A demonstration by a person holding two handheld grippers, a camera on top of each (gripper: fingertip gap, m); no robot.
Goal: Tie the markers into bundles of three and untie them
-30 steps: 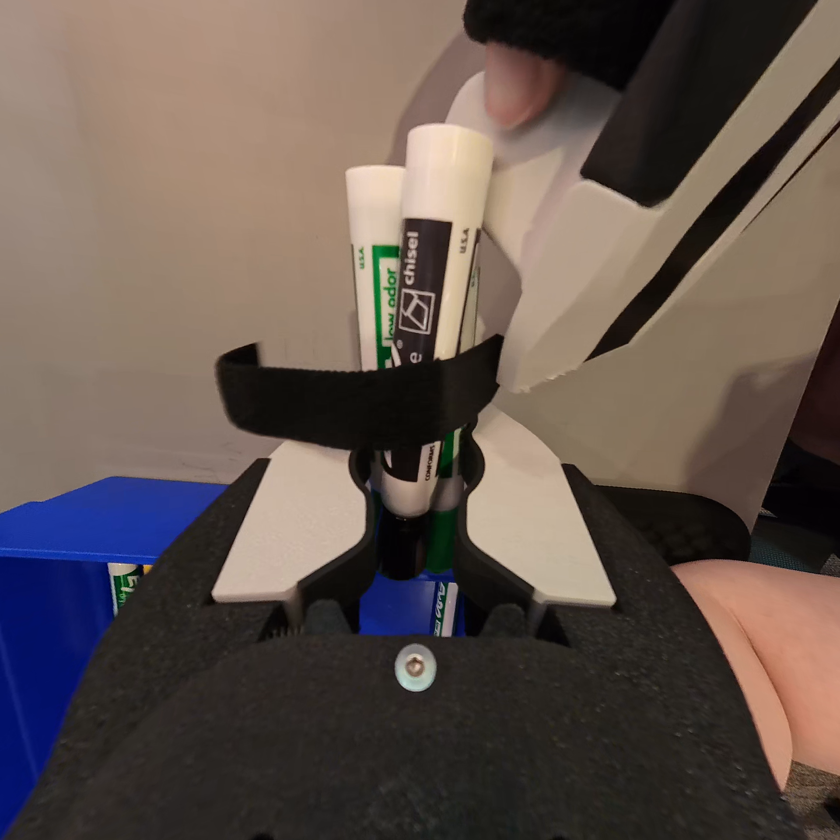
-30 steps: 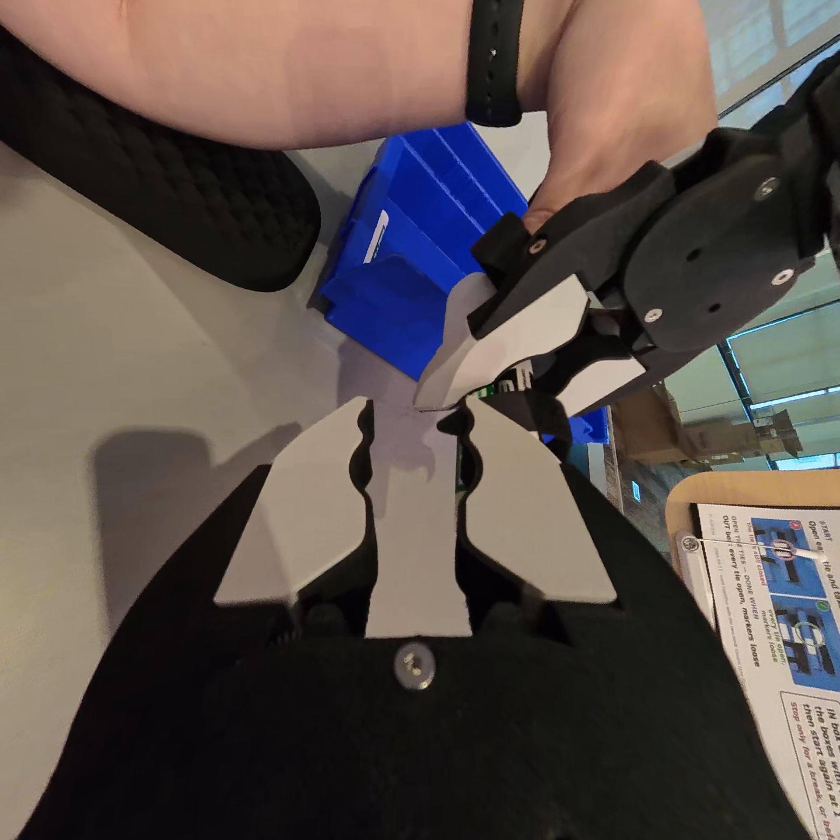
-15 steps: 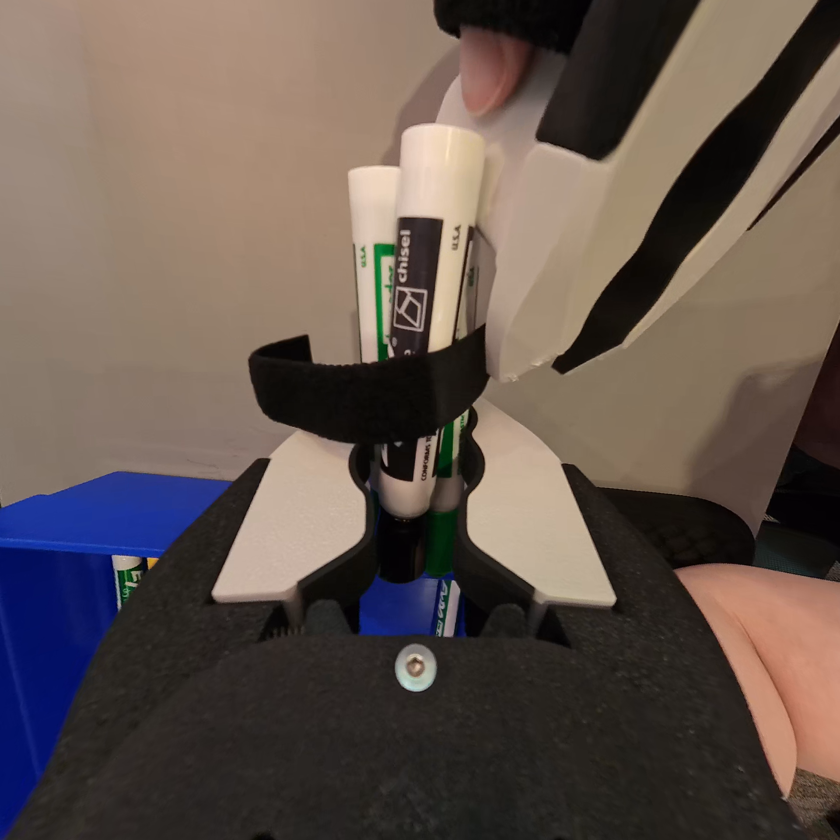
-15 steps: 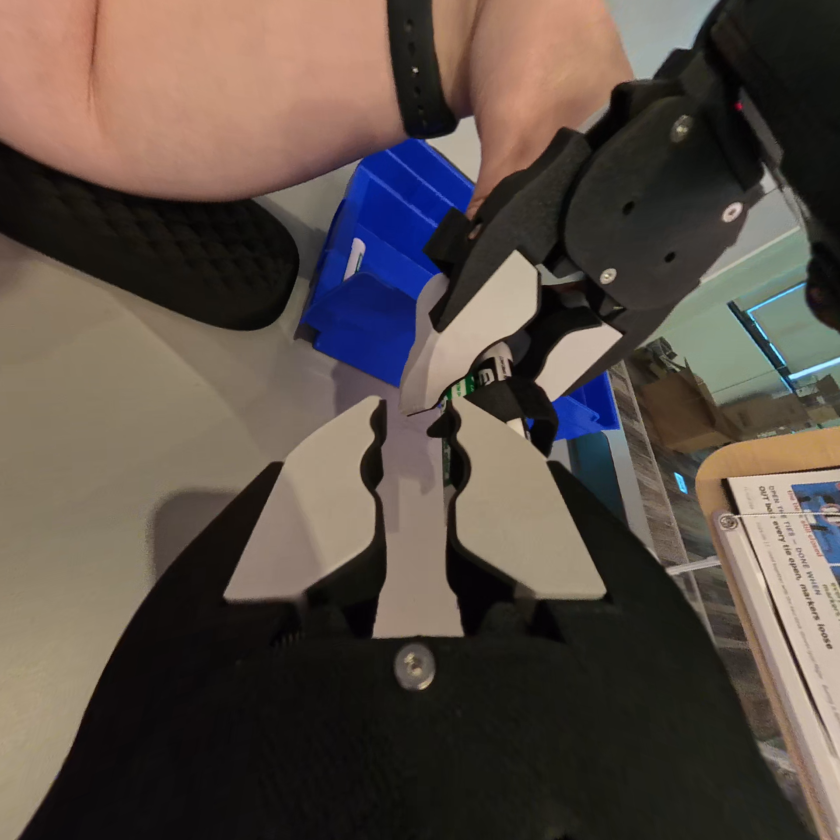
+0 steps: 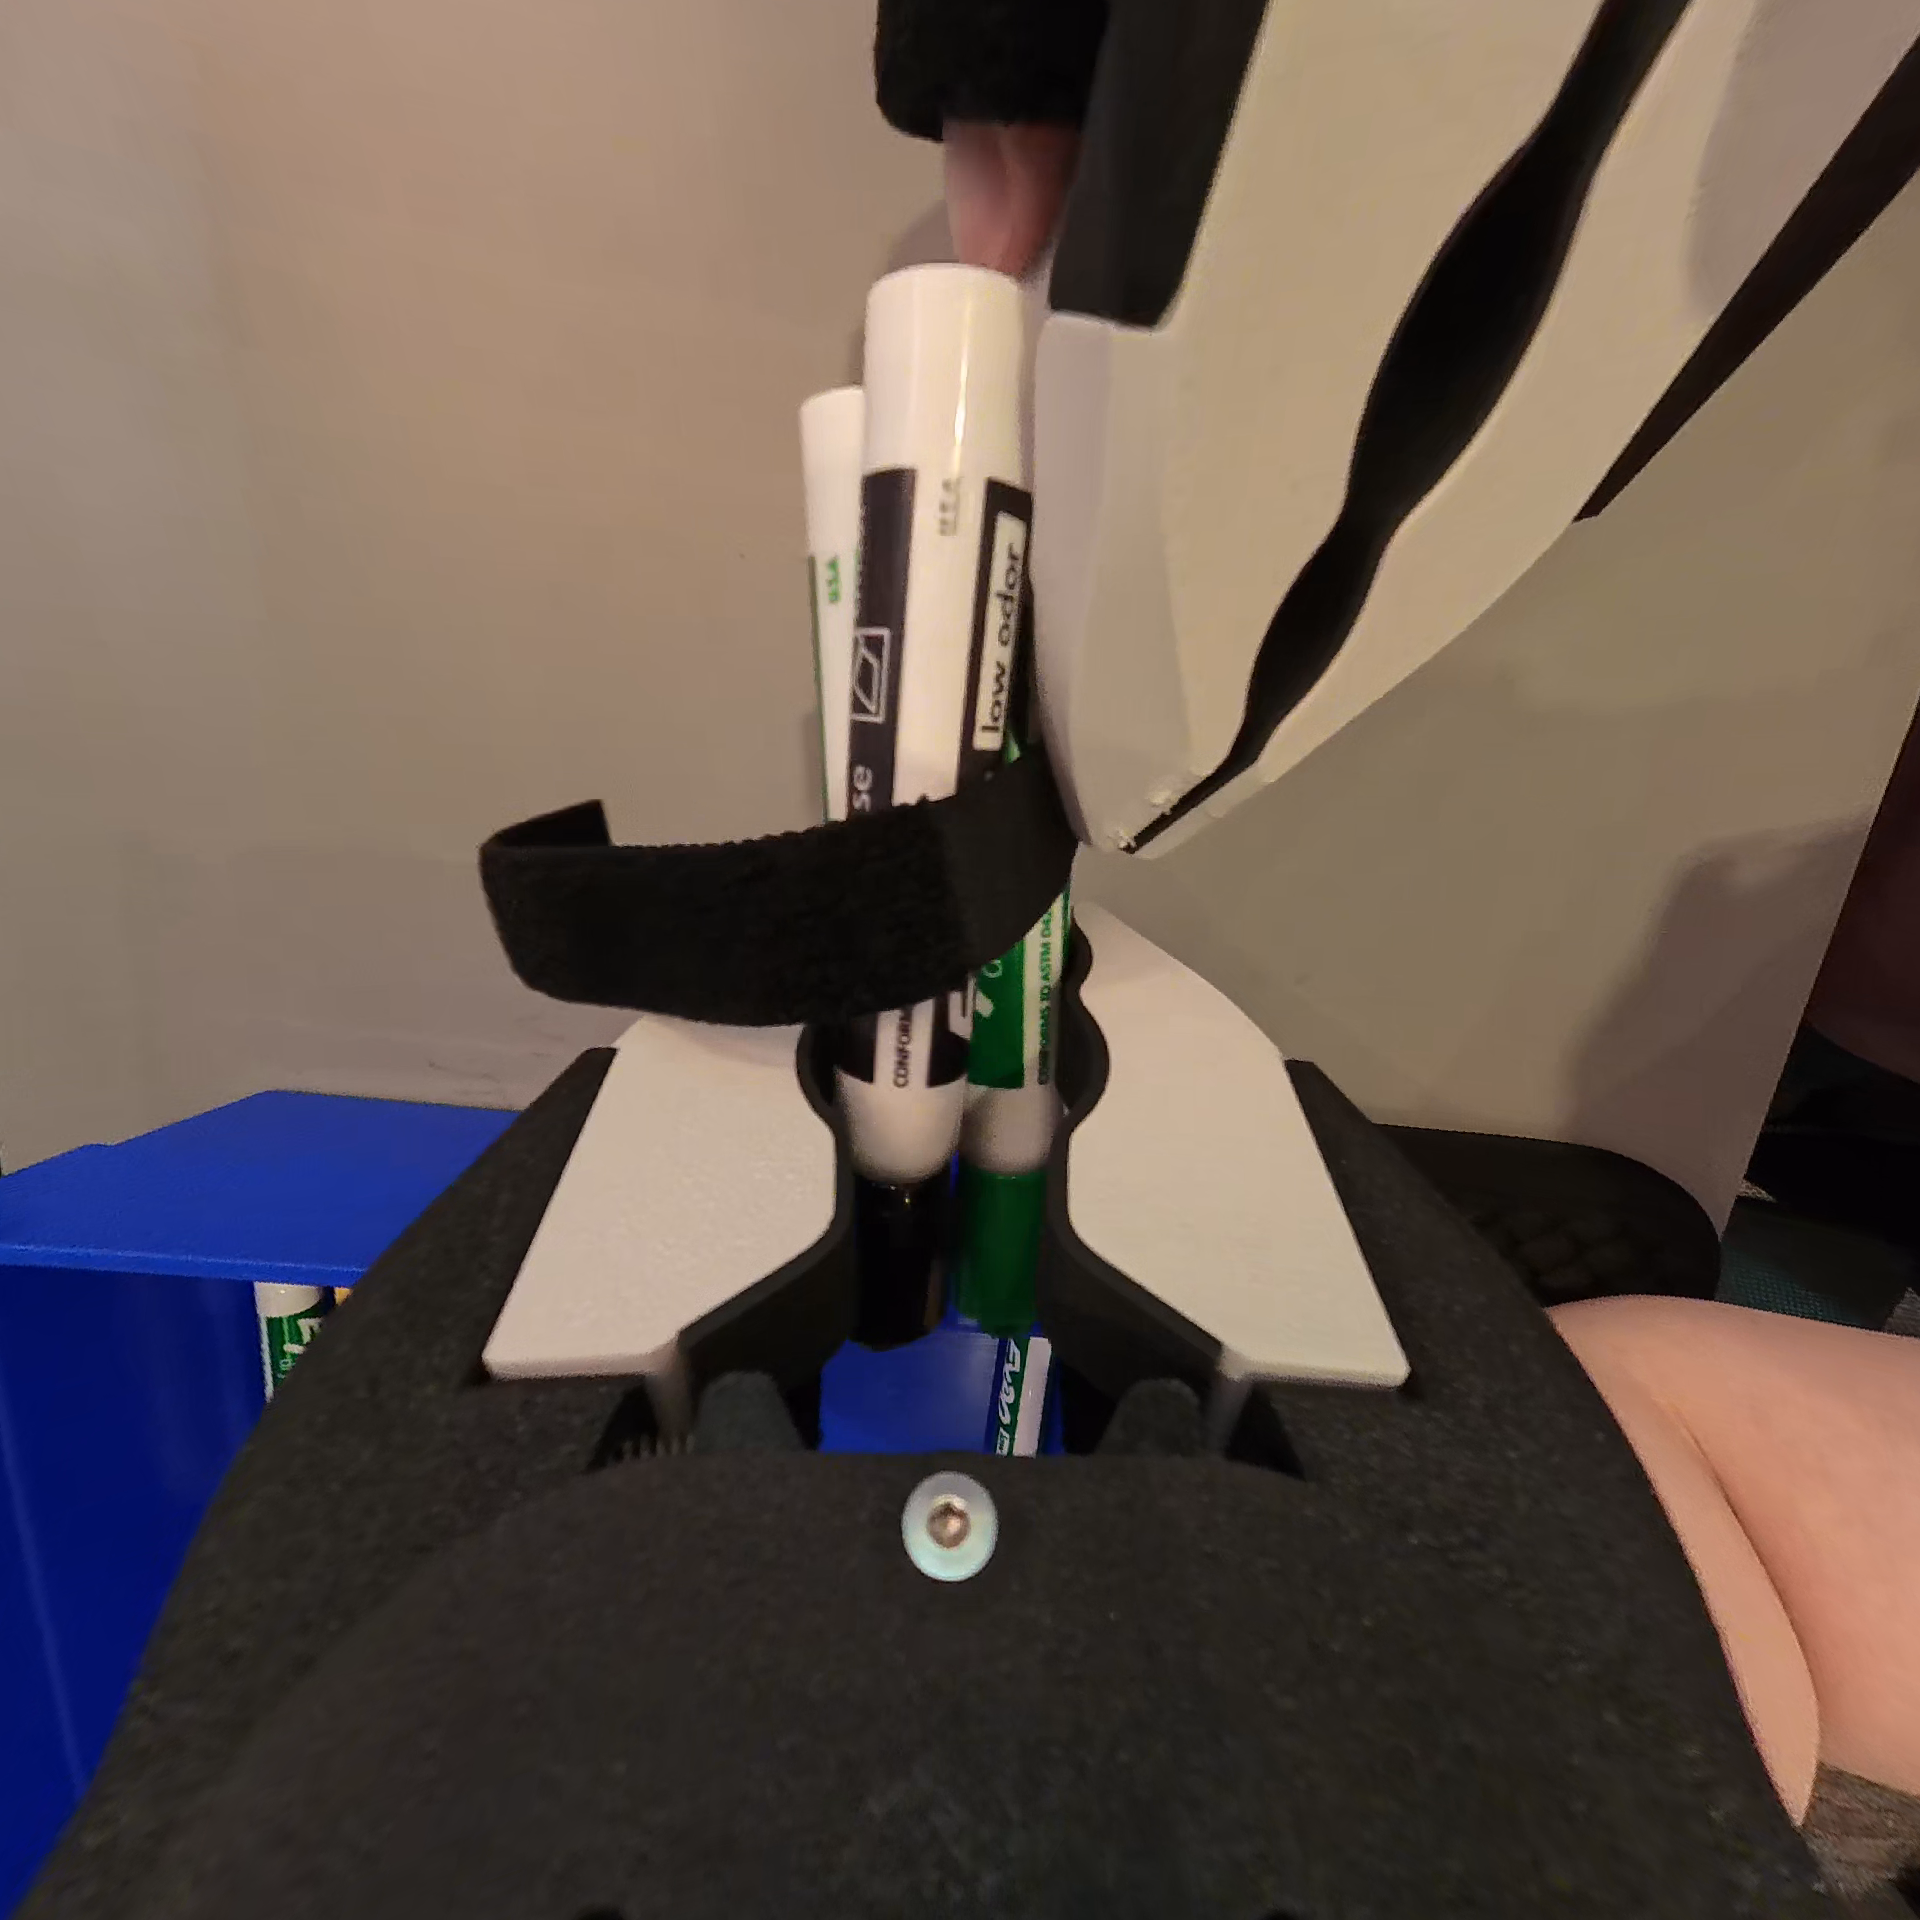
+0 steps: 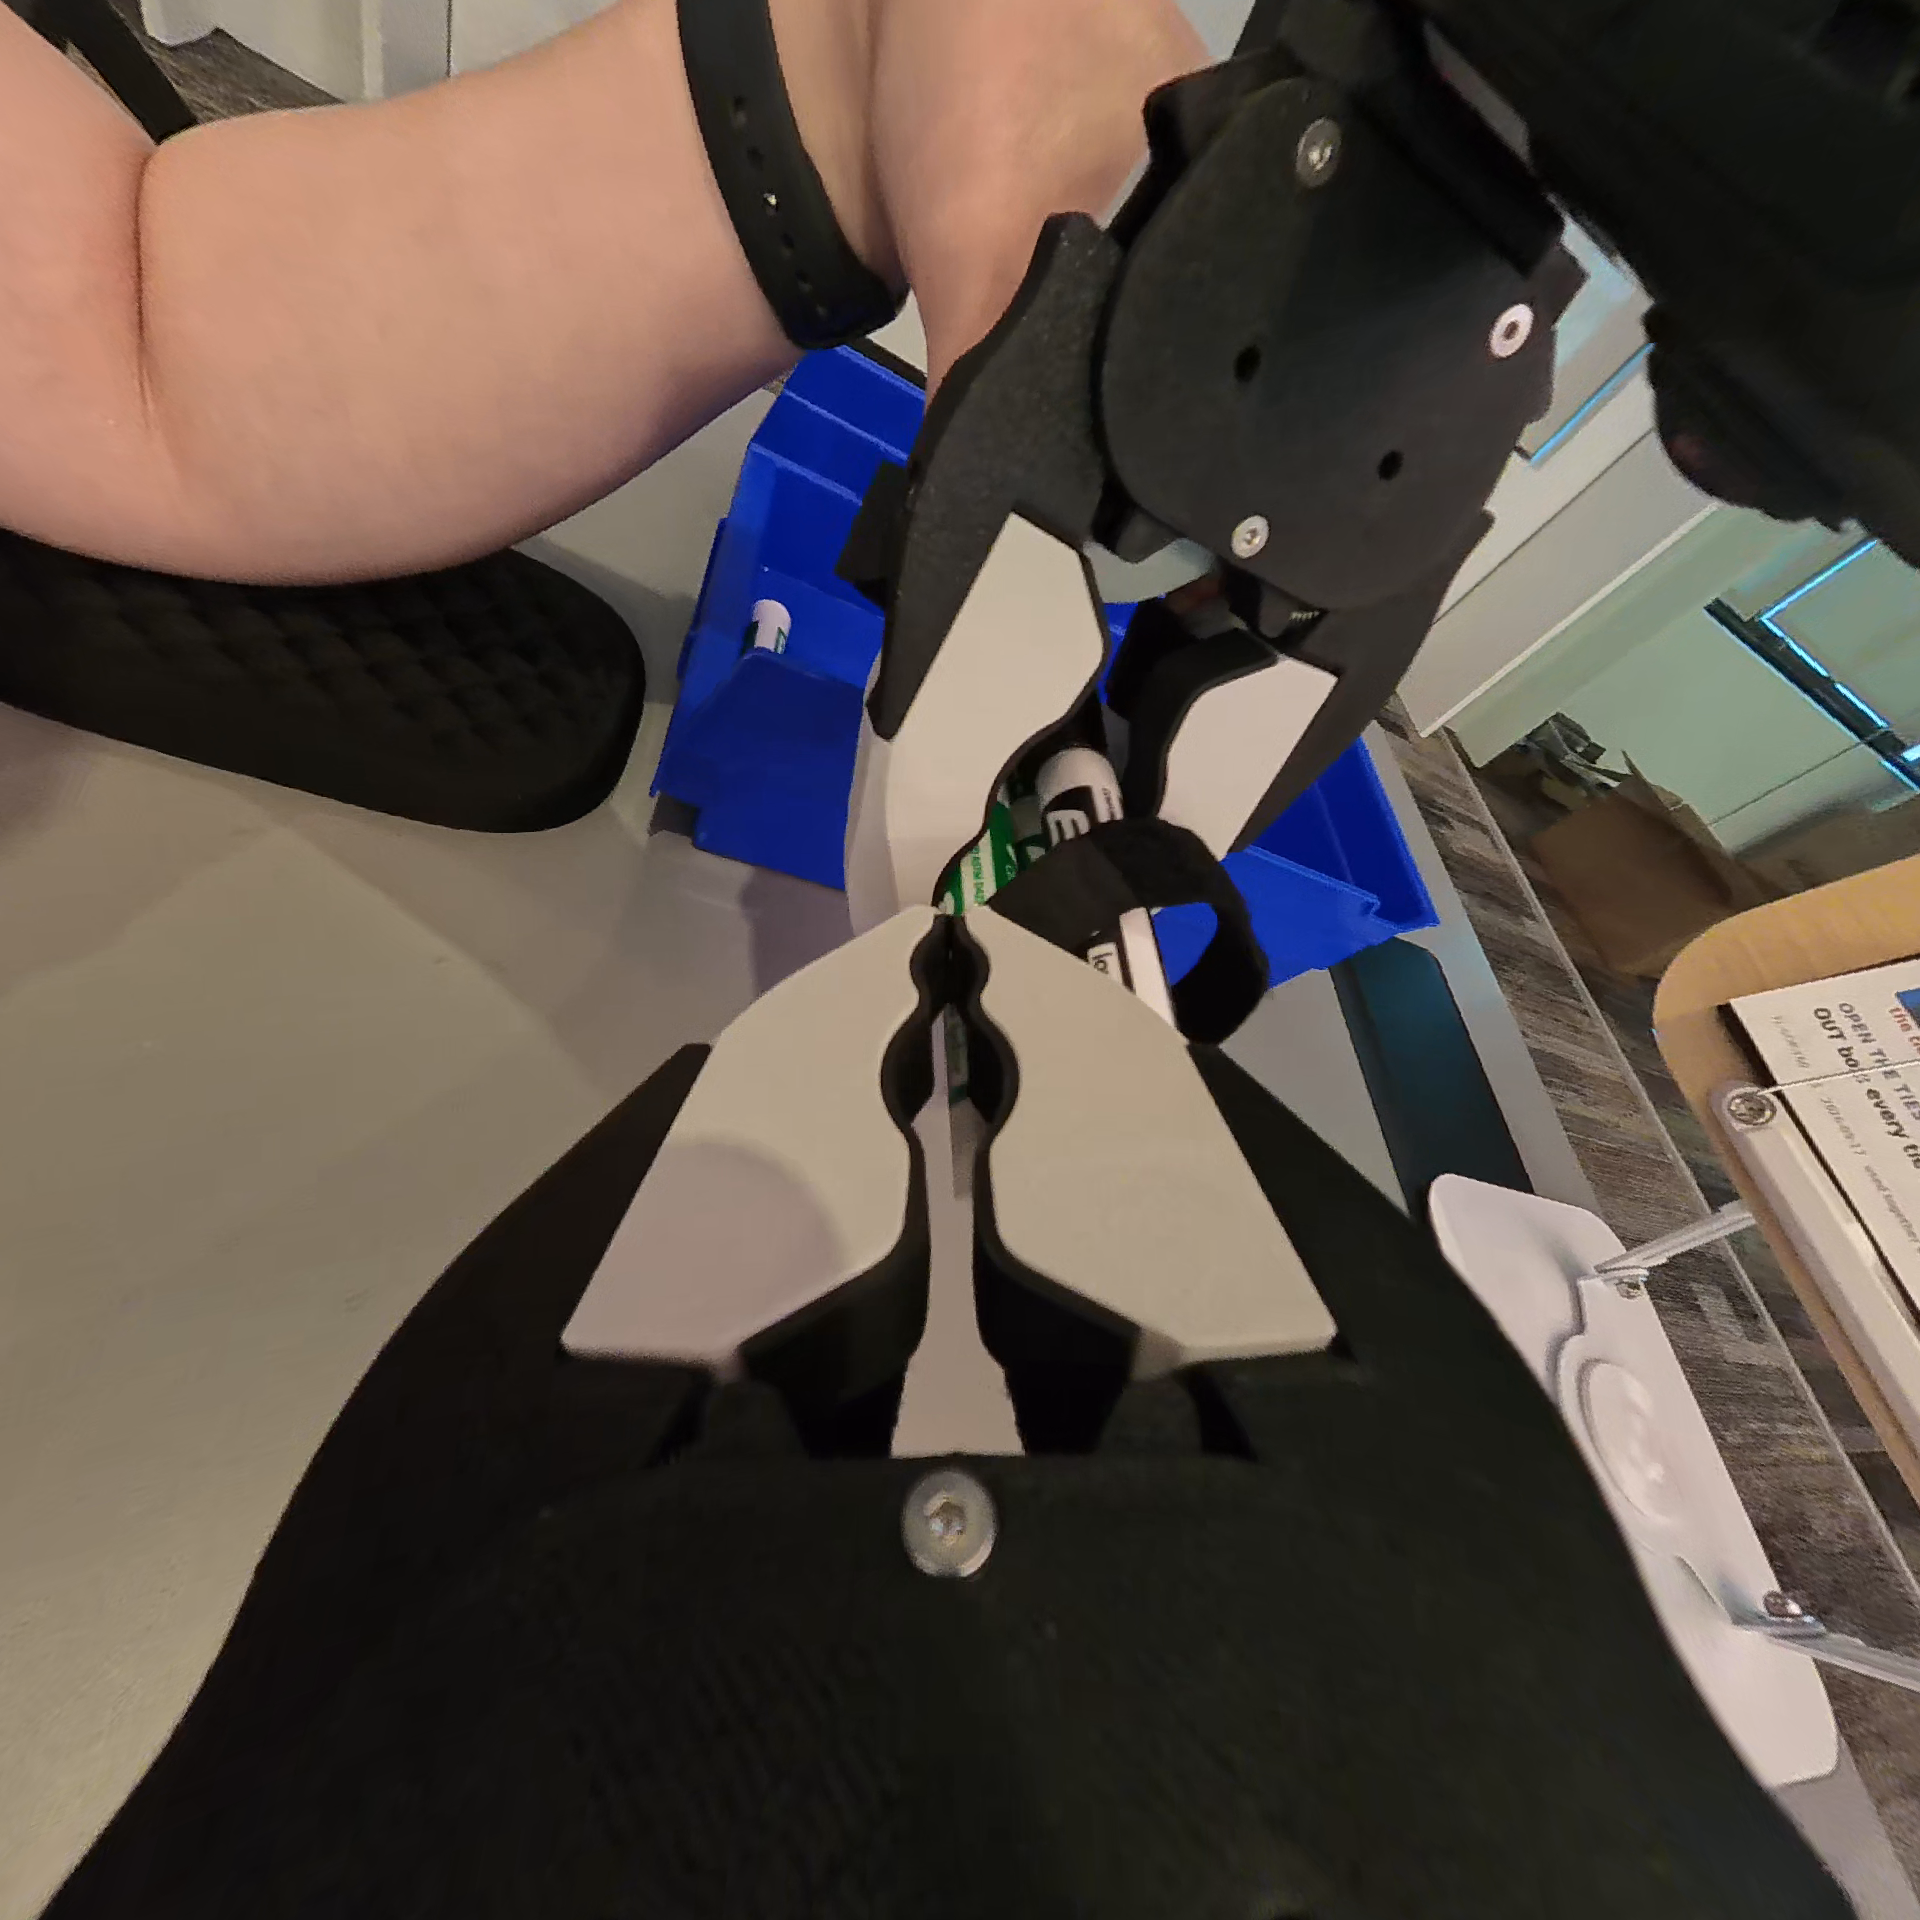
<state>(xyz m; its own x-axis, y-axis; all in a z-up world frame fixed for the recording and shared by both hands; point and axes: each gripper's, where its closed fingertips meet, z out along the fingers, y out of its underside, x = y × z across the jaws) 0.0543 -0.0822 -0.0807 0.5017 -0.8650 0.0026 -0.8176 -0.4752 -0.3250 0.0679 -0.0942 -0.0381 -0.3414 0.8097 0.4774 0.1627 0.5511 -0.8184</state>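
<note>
Pale desk (image 6: 260, 1091) and blue bin (image 6: 790, 748) lie behind. My left tongs (image 5: 951, 1049) are clamped on the markers (image 5: 935, 644), centre frame. My right tongs (image 6: 951, 935) are pinched together on the strap (image 5: 748, 914) end at their tips. Risks: a hard pull may drag markers out of the clamp; a weak pinch may let the strap slip and spring loose.

Pale grey table (image 6: 312, 1039) under blue bins (image 6: 790, 665), black pad (image 6: 343, 675).
</note>
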